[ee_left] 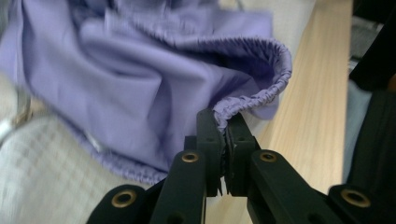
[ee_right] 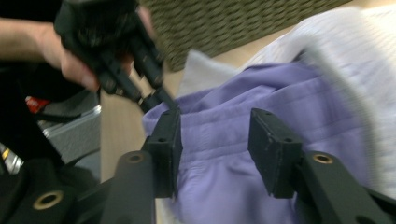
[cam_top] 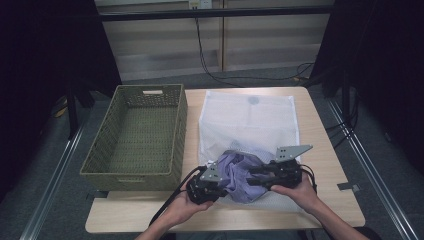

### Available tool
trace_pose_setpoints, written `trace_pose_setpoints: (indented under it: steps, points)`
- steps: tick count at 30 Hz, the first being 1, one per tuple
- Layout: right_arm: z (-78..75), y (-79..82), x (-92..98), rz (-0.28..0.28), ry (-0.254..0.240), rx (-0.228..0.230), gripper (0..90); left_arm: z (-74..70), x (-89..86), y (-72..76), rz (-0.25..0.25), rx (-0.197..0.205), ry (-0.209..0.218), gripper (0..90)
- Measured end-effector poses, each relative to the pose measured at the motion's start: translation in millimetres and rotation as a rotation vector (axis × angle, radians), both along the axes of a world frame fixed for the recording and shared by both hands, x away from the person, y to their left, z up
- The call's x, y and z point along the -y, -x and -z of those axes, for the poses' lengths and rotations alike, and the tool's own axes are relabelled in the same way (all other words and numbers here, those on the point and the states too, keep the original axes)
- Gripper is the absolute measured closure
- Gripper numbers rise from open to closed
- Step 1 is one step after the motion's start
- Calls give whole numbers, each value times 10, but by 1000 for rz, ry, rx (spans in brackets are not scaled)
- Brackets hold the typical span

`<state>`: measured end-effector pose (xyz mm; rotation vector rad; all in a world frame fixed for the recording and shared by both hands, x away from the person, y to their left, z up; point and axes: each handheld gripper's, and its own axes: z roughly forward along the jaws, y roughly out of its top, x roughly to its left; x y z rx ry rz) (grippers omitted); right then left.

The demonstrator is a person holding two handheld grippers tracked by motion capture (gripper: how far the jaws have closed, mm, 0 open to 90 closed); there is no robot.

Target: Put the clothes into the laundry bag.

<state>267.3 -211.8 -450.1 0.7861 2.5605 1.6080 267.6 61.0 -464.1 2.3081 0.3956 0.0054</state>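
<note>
left tongs [ee_left: 225, 133]: clamped on the elastic hem of the purple garment [ee_left: 140, 88], near corner of the bundle, just over the desk [ee_left: 313, 107] edge.
right tongs [ee_right: 215, 140]: jaws apart, nothing pinched; purple cloth lies between and under them, pads not pressing on it.
garment: bunched at the mouth of the white mesh bag [cam_top: 250, 117], half on the bag, near the front of the desk, between both hands.
bag: flat on the desk, right of the wicker basket [cam_top: 137, 135], just beside it.
step (my read): working the garment at the bag mouth, in or out I can't tell.
how to do it well: keep the left pinch on the hem only, no mesh caught. Right tongs should take a second hem point well apart from the left, then move both together so the cloth doesn't bunch.
hard to see: bag opening is covered by cloth; right gripper view is motion-blurred; what kind of garment, unclear.
</note>
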Motion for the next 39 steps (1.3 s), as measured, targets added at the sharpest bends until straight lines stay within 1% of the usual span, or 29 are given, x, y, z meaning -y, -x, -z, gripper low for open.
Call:
trace_pose_setpoints:
  steps: [3,4,5,6,8,9,10,11,13,14,16,19,20,21,22,23,24,25,27,28,29,30,31,33,35,36,37,38,39]
  points:
    - [43,23,-63,-37,15,-19,482,-88,100,-35,-3,7,41,873]
    - [57,24,-79,-45,16,-26,459,-107,127,-43,-9,11,30,873]
    - [67,22,-88,-52,19,-31,441,-105,176,-72,-4,9,42,873]
    - [86,22,-98,-56,25,-35,421,-110,208,-84,-8,12,29,873]
    - [113,18,-102,-52,47,-41,412,-81,262,-96,-13,0,51,872]
    - [128,15,-101,-54,50,-43,404,-58,281,-100,-18,-6,48,872]
    - [154,14,-105,-64,53,-52,400,-46,287,-100,-14,-3,35,870]
    - [167,15,-108,-69,58,-55,397,-22,295,-94,-19,1,36,870]
    - [205,20,-134,-76,78,-59,385,28,310,-101,-21,-22,45,868]
    - [225,22,-151,-82,88,-60,381,43,318,-102,-26,-21,37,867]
    - [271,23,-192,-88,120,-60,366,66,324,-125,-22,-29,33,864]
    - [348,3,-243,-94,165,-62,365,77,331,-124,-26,-40,47,861]
    - [368,-3,-258,-93,175,-65,373,83,331,-122,-24,-41,55,859]
    - [388,-8,-268,-97,181,-68,394,84,323,-117,-26,-46,54,856]
    - [403,-10,-276,-96,193,-65,437,87,319,-115,-30,-43,48,848]
    - [416,-12,-279,-93,202,-65,499,96,316,-120,-23,-46,55,836]
    - [427,-17,-278,-91,212,-56,541,99,313,-116,-32,-51,62,803]
    - [436,-25,-269,-87,219,-61,573,92,301,-120,-32,-51,54,772]
    - [451,-63,-228,-70,221,-83,698,71,268,-112,-43,-44,54,665]
    - [451,-63,-228,-70,221,-83,698,48,238,-109,-45,-38,50,665]
    - [455,-76,-217,-68,218,-87,724,30,203,-96,-53,-33,65,658]
    - [459,-84,-210,-66,215,-93,744,-3,152,-83,-53,-26,63,635]
    - [459,-91,-205,-63,217,-94,758,-32,86,-54,-60,-18,75,618]
    - [461,-96,-200,-58,218,-99,776,-70,-34,4,-71,2,80,593]
    - [459,-108,-196,-53,218,-110,792,-88,-122,71,-90,27,75,580]
    - [455,-116,-192,-52,217,-113,794,-87,-167,110,-84,40,67,570]
    - [450,-129,-187,-53,204,-124,797,-74,-216,178,-81,51,55,569]
    - [445,-143,-180,-49,205,-122,802,-60,-239,192,-59,49,53,575]
    - [446,-146,-180,-51,202,-123,805,-51,-260,222,-53,44,42,591]
